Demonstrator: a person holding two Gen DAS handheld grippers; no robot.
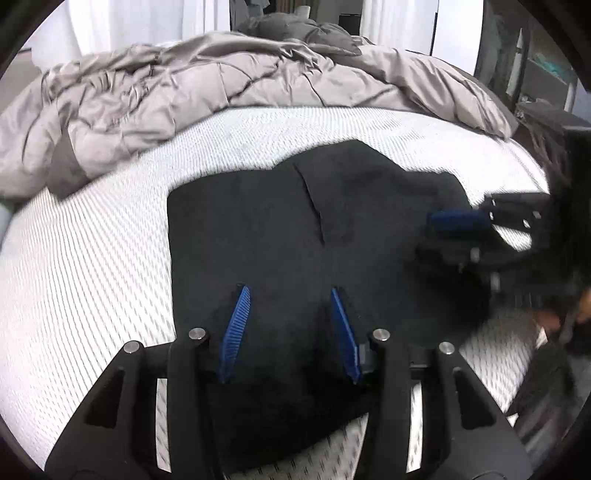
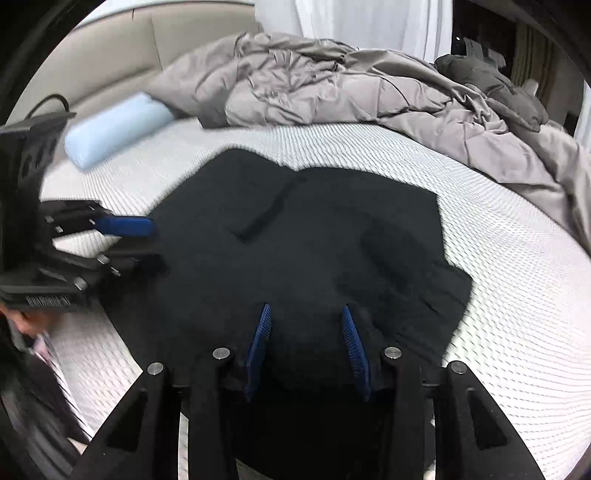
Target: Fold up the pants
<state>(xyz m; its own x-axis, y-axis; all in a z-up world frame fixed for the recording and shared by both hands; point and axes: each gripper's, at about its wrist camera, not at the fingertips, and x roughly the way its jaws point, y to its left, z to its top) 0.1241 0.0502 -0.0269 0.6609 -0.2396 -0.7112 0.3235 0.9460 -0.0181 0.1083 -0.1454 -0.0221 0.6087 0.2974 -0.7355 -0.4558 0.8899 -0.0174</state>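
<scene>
Black pants [image 1: 280, 229] lie folded into a compact shape on the white mattress [image 1: 92, 266]; they also show in the right wrist view [image 2: 314, 236]. My left gripper [image 1: 288, 295] is open, its blue pads spread just above the near part of the pants, holding nothing. My right gripper [image 2: 306, 314] is open too, over the near edge of the pants. Each gripper shows in the other's view: the right one [image 1: 458, 221] at the pants' right side, the left one [image 2: 125, 227] at their left side.
A rumpled grey duvet [image 1: 207, 92] is bunched along the far side of the bed. A pale blue bolster pillow [image 2: 114, 129] lies at the far left by the beige headboard [image 2: 122, 55]. White curtains [image 2: 354, 22] hang behind. Dark furniture [image 1: 546, 85] stands at the right.
</scene>
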